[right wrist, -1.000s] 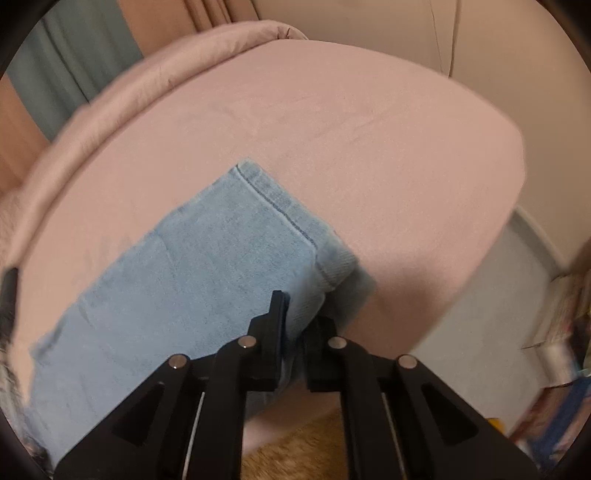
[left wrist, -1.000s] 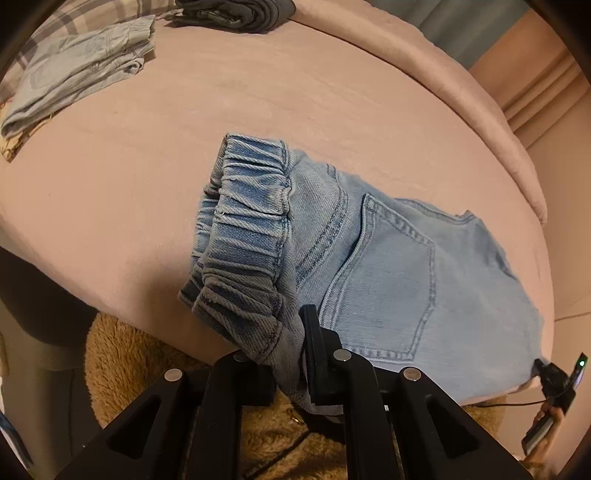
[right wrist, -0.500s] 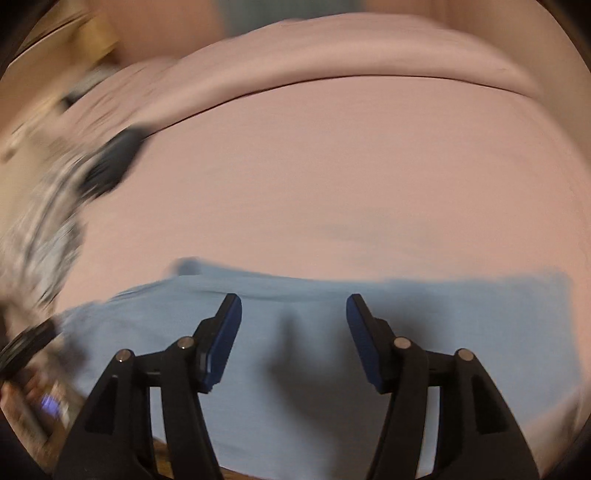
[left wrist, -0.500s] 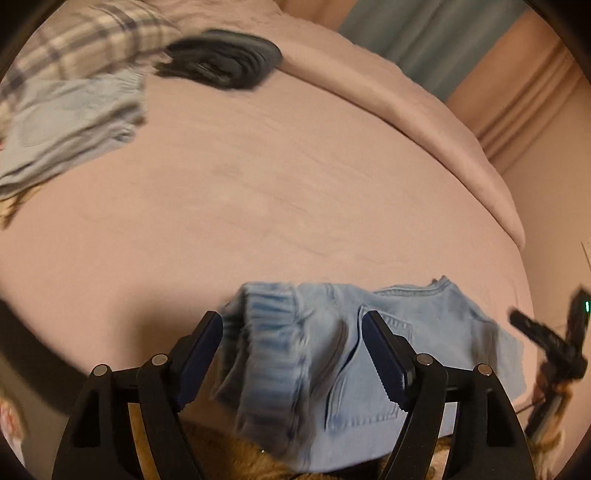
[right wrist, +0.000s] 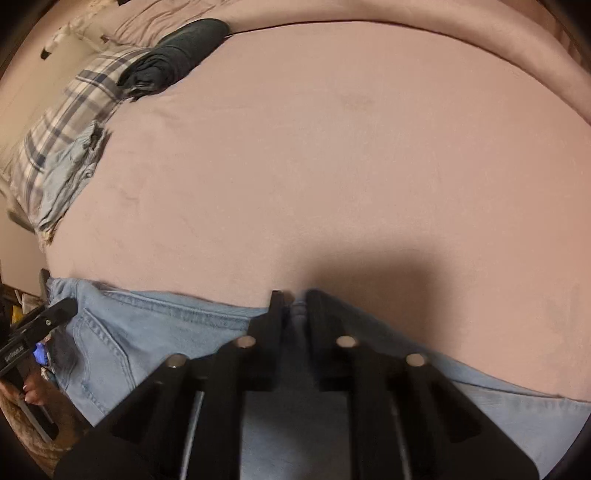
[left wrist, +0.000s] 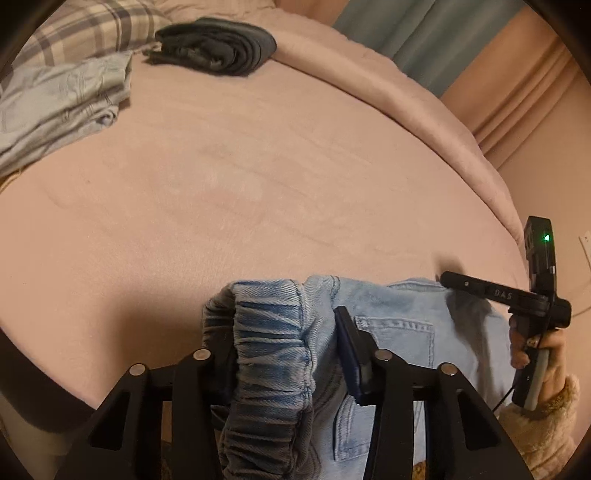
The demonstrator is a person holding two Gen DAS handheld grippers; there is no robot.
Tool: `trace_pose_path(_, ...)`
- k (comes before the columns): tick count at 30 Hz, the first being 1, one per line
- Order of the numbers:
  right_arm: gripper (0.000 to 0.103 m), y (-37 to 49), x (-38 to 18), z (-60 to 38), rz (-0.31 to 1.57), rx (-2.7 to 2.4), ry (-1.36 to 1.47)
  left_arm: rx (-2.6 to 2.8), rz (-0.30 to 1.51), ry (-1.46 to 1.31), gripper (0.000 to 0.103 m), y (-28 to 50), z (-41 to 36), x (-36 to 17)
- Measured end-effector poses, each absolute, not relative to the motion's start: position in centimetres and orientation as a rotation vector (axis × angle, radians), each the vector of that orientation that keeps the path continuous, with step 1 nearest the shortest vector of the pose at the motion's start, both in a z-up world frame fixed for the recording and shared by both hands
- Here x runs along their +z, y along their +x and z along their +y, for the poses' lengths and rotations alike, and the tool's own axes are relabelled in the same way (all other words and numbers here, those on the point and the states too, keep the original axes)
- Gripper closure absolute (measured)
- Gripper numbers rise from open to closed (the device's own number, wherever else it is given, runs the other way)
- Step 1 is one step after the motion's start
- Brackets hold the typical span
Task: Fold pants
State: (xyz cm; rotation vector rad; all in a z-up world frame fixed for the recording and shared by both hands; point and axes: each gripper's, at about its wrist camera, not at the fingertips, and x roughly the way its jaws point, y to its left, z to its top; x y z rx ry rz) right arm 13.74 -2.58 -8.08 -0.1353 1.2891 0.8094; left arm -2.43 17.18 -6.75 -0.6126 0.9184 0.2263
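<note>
On the pink bed (left wrist: 258,184), each hand-held gripper has just closed on the blue pants (left wrist: 399,328): left (left wrist: 288,343) pinches the waistband, right (right wrist: 295,306) the far edge. Folding is barely begun.

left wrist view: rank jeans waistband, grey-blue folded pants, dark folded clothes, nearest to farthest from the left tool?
1. Jeans waistband: between the left tool's fingers, at the bed's near edge.
2. Grey-blue folded pants: far left, across the pink blanket.
3. Dark folded clothes: top, farthest back, beside the plaid pillow.
</note>
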Motion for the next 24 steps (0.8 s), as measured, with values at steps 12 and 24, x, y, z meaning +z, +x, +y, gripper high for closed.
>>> trace_pose_path(12, 0.095, 14.7, -6.1, -2.7, 1.224, 0.789, 0.067, 0.273, 0.916, -0.527, 0.062, -1.5, 17.6, -6.8)
trace_pose_path(24, 0.094, 13.7, -9.3, -1.1, 1.208, 0.689, -0.083, 0.349, 0.965, -0.489, 0.052, -1.4, 16.8, -7.0)
